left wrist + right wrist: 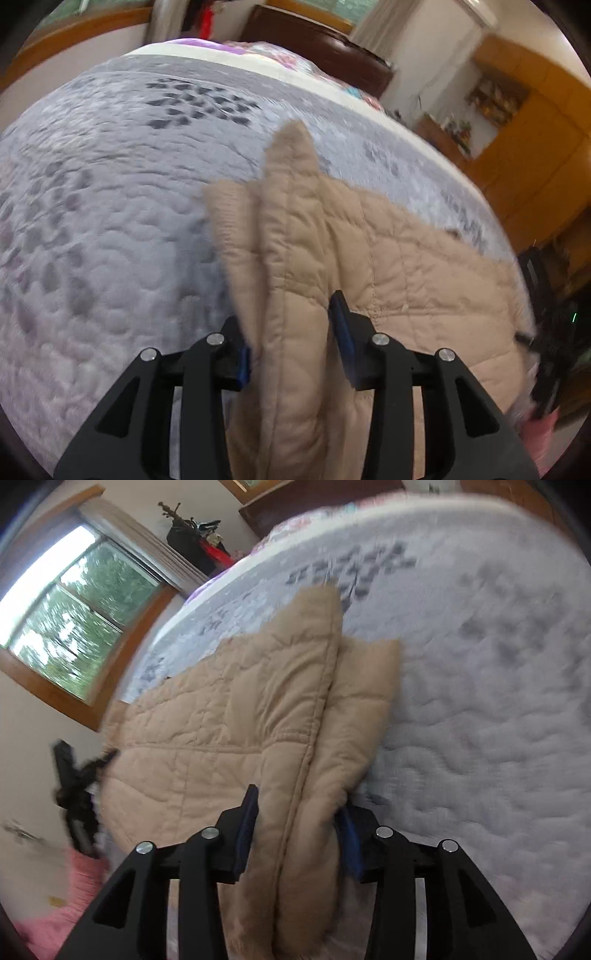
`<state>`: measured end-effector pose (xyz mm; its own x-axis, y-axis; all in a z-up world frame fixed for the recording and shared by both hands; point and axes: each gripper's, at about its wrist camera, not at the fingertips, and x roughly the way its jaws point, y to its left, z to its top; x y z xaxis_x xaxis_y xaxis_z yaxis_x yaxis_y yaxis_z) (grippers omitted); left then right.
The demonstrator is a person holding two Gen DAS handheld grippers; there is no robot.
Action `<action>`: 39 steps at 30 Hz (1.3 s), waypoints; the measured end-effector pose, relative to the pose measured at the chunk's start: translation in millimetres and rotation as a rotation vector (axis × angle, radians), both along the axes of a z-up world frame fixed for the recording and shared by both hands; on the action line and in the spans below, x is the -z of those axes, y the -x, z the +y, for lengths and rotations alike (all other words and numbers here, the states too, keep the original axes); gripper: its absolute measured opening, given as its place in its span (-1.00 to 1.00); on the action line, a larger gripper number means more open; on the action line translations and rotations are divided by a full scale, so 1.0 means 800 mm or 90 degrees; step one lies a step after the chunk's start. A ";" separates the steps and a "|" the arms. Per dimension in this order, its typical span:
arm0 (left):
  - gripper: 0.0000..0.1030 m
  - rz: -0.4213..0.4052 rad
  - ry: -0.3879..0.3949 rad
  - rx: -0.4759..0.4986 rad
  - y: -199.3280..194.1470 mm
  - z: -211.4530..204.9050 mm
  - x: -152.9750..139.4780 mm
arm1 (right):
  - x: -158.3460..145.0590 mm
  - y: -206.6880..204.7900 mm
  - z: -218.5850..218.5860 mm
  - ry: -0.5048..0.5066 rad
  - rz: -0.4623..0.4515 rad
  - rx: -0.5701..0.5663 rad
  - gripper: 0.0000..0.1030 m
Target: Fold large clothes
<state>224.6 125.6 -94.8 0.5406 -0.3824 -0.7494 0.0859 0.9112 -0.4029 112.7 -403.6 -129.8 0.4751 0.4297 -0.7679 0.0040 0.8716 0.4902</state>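
A beige quilted jacket [406, 266] lies on a grey patterned bedspread [110, 184], with one doubled-over edge running up along its left side. My left gripper [291, 347] stands part open astride that thick fold, and the padding bulges loosely between its blue pads. In the right wrist view the same jacket [221, 709] spreads to the left, its other folded edge running away across the bedspread [480, 701]. My right gripper [299, 819] is also part open with that fold between its jaws. Each gripper shows blurred at the edge of the other's view.
Grey bedspread stretches far beyond the jacket toward a dark headboard [325, 48]. Wooden cabinets [535, 147] line the wall on one side, and a wood-framed window [74, 627] is on the other. A pink cloth [74, 886] lies by the near bed edge.
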 end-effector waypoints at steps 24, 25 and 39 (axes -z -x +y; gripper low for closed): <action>-0.34 -0.032 -0.033 0.059 0.100 -0.046 0.020 | 0.012 0.084 0.077 0.126 0.016 -0.089 -0.55; -0.34 -0.031 -0.027 0.057 0.099 -0.044 0.020 | 0.011 0.086 0.076 0.122 0.016 -0.088 -0.55; 0.04 -0.014 0.028 -0.120 0.196 0.012 -0.025 | -0.018 0.088 0.049 0.111 0.051 -0.063 -0.28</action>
<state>67.5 135.4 -75.0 0.6218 -0.3046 -0.7215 -0.0756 0.8936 -0.4424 42.6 -364.4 -115.0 0.3712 0.3292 -0.8682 -0.0530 0.9410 0.3342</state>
